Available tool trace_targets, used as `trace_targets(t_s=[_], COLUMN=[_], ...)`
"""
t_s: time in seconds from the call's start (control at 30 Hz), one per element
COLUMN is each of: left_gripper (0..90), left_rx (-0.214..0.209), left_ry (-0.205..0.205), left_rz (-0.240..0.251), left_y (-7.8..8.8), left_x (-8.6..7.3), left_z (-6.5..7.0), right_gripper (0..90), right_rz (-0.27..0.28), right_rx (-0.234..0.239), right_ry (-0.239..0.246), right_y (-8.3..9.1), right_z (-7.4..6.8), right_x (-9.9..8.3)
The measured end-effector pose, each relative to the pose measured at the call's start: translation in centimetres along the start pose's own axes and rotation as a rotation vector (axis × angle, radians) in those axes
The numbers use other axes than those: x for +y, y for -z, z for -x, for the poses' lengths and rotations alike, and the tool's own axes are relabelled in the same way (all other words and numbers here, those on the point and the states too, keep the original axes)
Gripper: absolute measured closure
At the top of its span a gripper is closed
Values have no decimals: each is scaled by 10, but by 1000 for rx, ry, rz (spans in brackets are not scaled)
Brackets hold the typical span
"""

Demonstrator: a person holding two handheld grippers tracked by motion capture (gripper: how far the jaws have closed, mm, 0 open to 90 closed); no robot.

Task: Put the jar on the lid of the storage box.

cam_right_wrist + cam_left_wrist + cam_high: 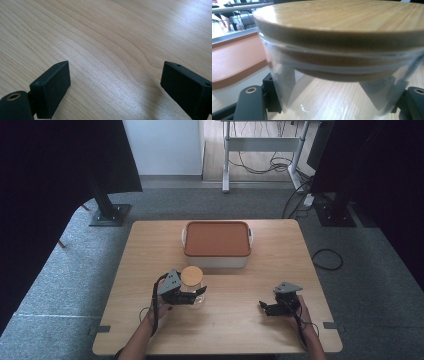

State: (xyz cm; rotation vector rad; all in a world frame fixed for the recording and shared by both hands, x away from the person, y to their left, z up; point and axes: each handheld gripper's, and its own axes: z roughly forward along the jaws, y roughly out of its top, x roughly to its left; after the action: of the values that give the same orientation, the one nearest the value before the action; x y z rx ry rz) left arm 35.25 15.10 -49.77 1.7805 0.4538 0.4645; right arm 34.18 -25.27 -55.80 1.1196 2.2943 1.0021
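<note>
Glass jar (193, 287) clamped in left gripper (196, 293) jaws; right gripper (263, 307) jaws wide, empty

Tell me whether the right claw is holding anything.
No, the right claw has its jaws spread wide over bare table, with nothing between them.
</note>
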Motion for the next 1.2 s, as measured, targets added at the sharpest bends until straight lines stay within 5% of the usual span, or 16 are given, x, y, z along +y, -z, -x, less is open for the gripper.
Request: trace_targets(t_s=[1.2], left_gripper=[256], left_rx=[-4], left_ry=[-9], left_rz=[-8], left_y=[2], left_x=[3], left_z=[2], right_gripper=[86], right_rz=[-7], right_rx=[-5], right_ry=[5], right_y=[-1], right_z=[-1], right_x=[0])
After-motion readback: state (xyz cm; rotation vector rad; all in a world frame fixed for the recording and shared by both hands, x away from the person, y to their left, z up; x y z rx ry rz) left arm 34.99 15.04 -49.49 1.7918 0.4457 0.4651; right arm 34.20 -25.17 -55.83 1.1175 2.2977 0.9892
